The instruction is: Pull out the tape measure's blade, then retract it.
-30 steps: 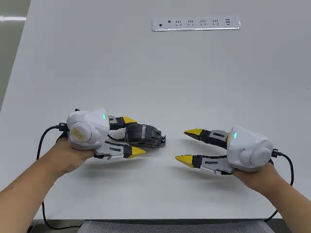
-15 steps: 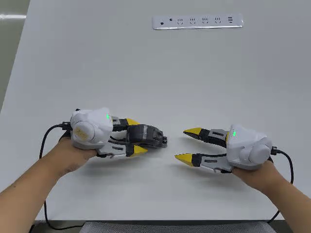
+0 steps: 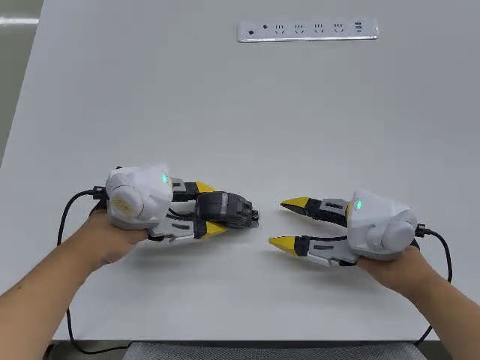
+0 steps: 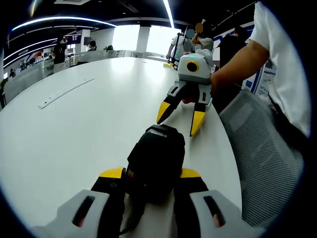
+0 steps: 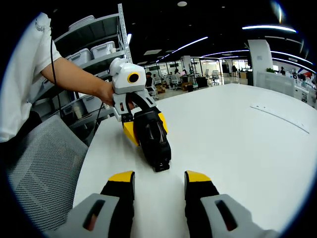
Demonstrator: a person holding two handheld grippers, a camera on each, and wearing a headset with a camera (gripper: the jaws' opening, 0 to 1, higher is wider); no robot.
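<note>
In the head view the left tongs (image 3: 210, 208) lie low at the left of the frame, clenched on the black tape measure (image 3: 229, 210), one yellow-tipped jaw on each side of its case; the case rests on the white tabletop (image 3: 225, 112), its front end pointing toward the right of the frame; the left hand (image 3: 105, 236) wraps the white body of the tongs from behind, and a black cable (image 3: 64, 225) loops off toward the lower left; the right tongs (image 3: 283, 223) sit at the lower right, released, jaws spread with nothing between them, their tips near the tape measure's front end but apart from it; the right hand (image 3: 397, 266) holds them from behind; a white power strip (image 3: 307, 30) lies at the top of the frame, well apart from everything else.

In the left gripper view the tape measure (image 4: 156, 158) stands between the two yellow jaw tips at the bottom centre, and the right tongs (image 4: 178, 124) face it from above centre; a grey mesh chair (image 4: 257, 148) shows at the right edge.

In the right gripper view the spread jaws rise at the bottom, and the tape measure (image 5: 153, 134) lies just beyond them at centre left.
</note>
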